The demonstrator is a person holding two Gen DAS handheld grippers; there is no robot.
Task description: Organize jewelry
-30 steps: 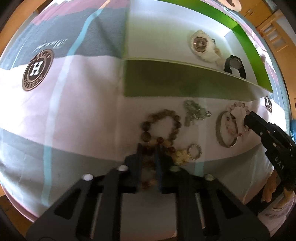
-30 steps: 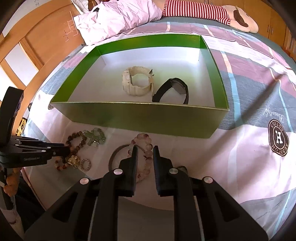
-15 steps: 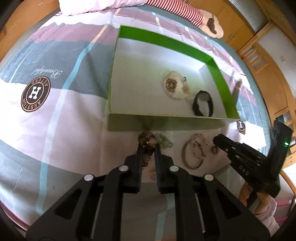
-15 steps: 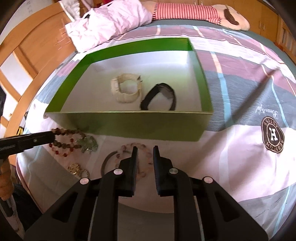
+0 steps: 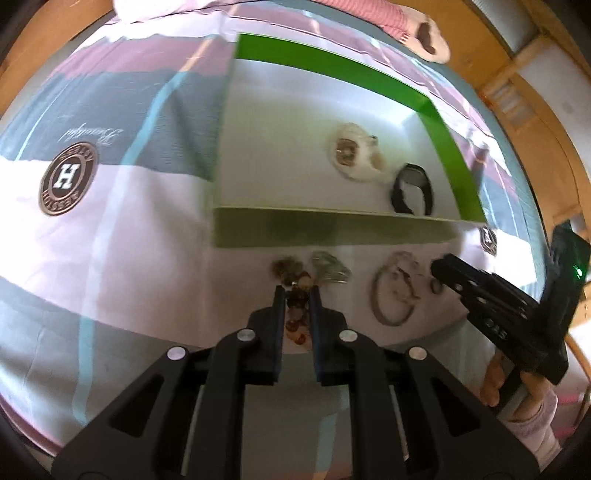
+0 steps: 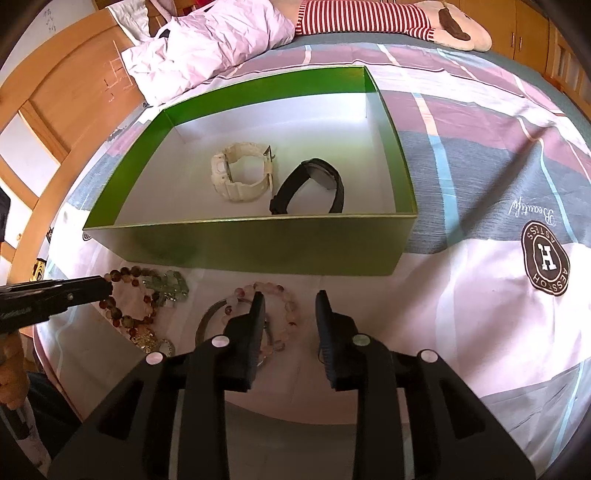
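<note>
The left claw [image 5: 296, 295] is clamped on the brown bead bracelet [image 6: 123, 295], the beads pinched between its narrow-set jaws; in the right wrist view the strand trails from the claw's tip down to the bedspread [image 6: 461, 295], looping past a small gold charm [image 6: 146, 338] and a little ring [image 6: 164, 347] at its lower end. The right claw [image 6: 290, 299] hangs just above the pink bead bracelet [image 6: 273, 291] and the silver bangle [image 6: 207, 321] — its jaws have just been opening and now stand apart with nothing pressed between them, the left finger over the bracelet's loop. A silvery-green chain piece [image 6: 168, 288] lies bunched beside the brown beads, near the front wall of the green box [image 6: 258, 247]. Inside the box, on its white floor, sit a white watch [image 6: 242, 177] and a black watch [image 6: 310, 184], side by side and close together. The box rests on the striped bed cover, which bears round brown "H" badges [image 6: 546, 258]. At the far end of the bed lie a crumpled pale pillow [image 6: 207, 40] and a red-striped plush toy [image 6: 388, 18]. A hand [image 5: 517, 384] grips the right tool's handle at the edge of the left wrist view.
</note>
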